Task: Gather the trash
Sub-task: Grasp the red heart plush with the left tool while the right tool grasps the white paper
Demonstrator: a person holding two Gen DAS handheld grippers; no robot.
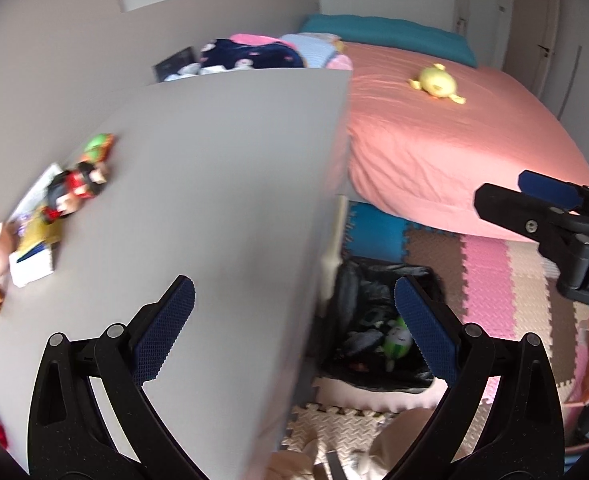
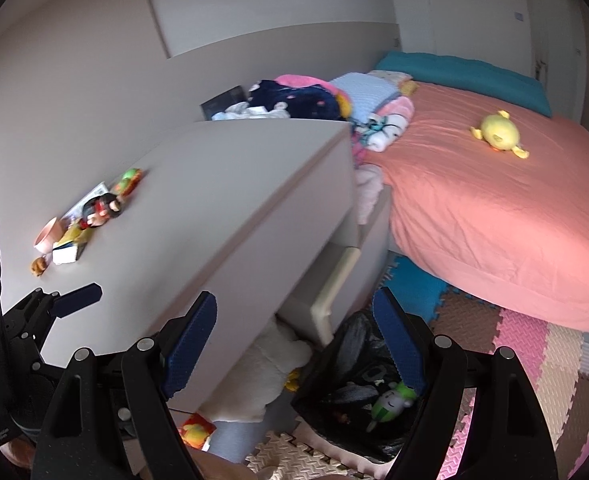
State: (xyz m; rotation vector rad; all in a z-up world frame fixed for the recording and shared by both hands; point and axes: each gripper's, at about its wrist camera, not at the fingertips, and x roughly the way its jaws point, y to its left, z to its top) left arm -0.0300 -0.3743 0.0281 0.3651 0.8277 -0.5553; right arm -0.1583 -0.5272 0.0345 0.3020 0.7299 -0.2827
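Left gripper (image 1: 294, 312) fingers are standing spread wide, nothing between the pads, hanging over the edge of the grey desk (image 1: 214, 180). Right gripper (image 2: 294, 328) is likewise spread and empty, pointing down past the desk's edge toward the floor.

Trash bin (image 1: 378, 320), lined with a black bag, is sitting on the foam floor mat (image 1: 494, 280) just beside the desk's side, near the foot of the bed (image 1: 454, 140). A small green-and-white piece (image 1: 396, 338) is already lying inside it.

Remaining candidates are sitting in a clutter pile (image 1: 50, 208) at the desk's far left: figurines, a white carton (image 1: 30, 268), paper and a pink bowl, all blurred, so which count as trash is unclear.

Judging by looks, carton and paper are light and crushable. Pinching across the carton's short faces or a paper edge should be holding fine; flat sheets may be sliding on the smooth desktop, so approaching low from an edge seems safest.
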